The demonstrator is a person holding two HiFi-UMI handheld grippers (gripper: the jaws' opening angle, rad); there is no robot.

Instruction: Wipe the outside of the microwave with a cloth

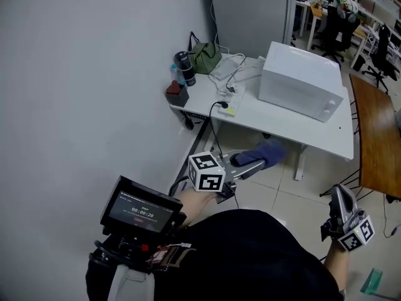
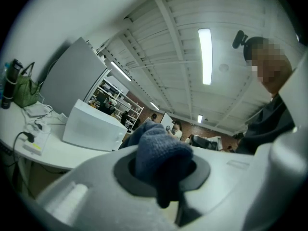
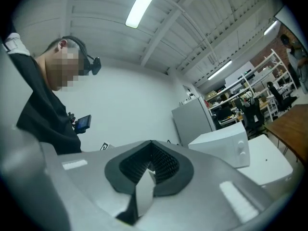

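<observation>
microwave on the bench, cloth in the left tongs

one white microwave (image 1: 297, 80) sits on the bench (image 1: 313, 130), well ahead of the left tongs (image 1: 254, 163), which are clamped on one blue cloth (image 1: 266, 150). the right tongs (image 1: 339, 196) are pressed together, empty. beyond the left tongs, beside the microwave: one green bag (image 1: 205, 56), one dark flask (image 1: 185, 68), one power strip (image 1: 230, 102).

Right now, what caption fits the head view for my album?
The left gripper clamps a dark blue fuzzy cloth, apart from the white boxy microwave on the white table.
</observation>
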